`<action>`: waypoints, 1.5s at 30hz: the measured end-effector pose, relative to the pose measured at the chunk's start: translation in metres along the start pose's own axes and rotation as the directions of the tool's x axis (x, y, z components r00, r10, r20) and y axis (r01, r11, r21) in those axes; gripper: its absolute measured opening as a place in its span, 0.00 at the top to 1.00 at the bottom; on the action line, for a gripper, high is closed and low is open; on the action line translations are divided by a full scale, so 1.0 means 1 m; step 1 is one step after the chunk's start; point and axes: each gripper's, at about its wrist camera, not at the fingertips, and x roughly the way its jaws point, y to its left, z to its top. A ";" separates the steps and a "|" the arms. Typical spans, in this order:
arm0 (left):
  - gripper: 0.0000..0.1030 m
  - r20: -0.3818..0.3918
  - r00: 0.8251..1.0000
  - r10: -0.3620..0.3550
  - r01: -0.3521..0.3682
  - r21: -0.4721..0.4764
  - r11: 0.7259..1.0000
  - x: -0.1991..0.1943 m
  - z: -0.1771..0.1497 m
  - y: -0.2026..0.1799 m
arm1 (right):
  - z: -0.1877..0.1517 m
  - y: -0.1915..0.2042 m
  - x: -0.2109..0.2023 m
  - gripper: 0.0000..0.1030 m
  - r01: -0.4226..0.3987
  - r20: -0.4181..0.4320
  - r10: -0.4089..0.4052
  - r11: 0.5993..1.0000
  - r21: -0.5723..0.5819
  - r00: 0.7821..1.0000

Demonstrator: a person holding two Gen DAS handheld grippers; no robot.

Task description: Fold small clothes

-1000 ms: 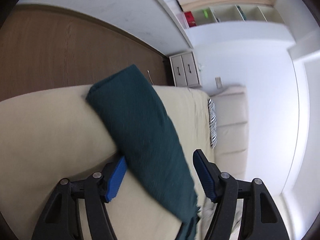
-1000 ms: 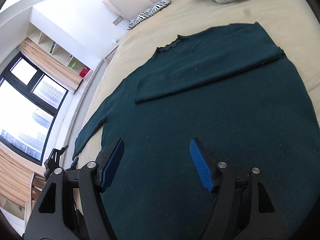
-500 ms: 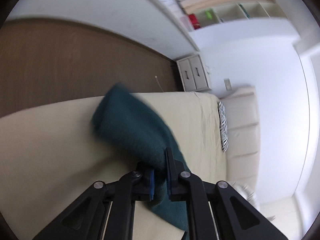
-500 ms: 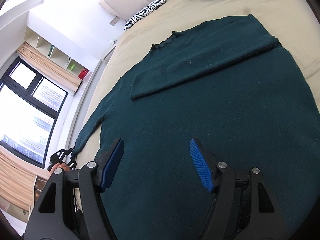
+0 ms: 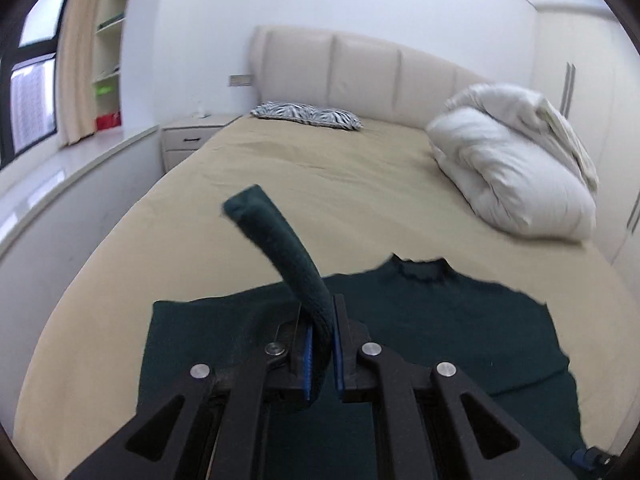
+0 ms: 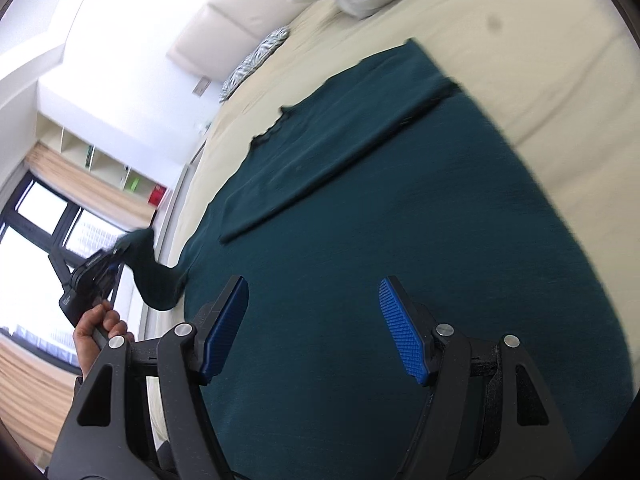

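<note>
A dark green sweater (image 5: pixel 440 320) is lying spread flat on the tan sheet of a bed (image 5: pixel 320 184), its ruffled neck opening pointing toward the cream padded headboard (image 5: pixel 360 68). The left gripper (image 5: pixel 322 356) is holding its blue fingers (image 5: pixel 307 360) pressed together on 1 sleeve (image 5: pixel 280 248) of the sweater, and the free end of that sleeve is sticking up and forward past the fingers, curving above the bed. In the right wrist view the same sleeve (image 6: pixel 154 276) is rising off the edge of the sweater's body into the left gripper (image 6: pixel 108 268), which a hand (image 6: pixel 100 328) is gripping by its handle near the window (image 6: pixel 48 216). The right gripper (image 6: pixel 314 328) is hovering over the lower body of the sweater (image 6: pixel 400 248) with its 2 blue fingers (image 6: pixel 402 332) standing well apart and nothing between them. The other sleeve (image 6: pixel 340 120) is lying folded across the chest of the sweater, reaching in from the far shoulder. A white rolled duvet (image 5: pixel 512 160) is sitting on the right side of the bed near the headboard, and a zebra-print pillow (image 5: pixel 308 114) is lying flat against the headboard's base. A bedside drawer unit (image 5: pixel 188 140) is standing just beside the bed, with open shelves (image 5: pixel 108 52) and a curtain by the window beyond it.
</note>
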 end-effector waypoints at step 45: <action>0.30 -0.108 0.989 -0.105 0.080 -0.213 0.974 -0.027 -0.148 0.070 | 0.106 0.156 0.231 0.94 0.090 -0.171 -0.179 0.899 -0.428 0.969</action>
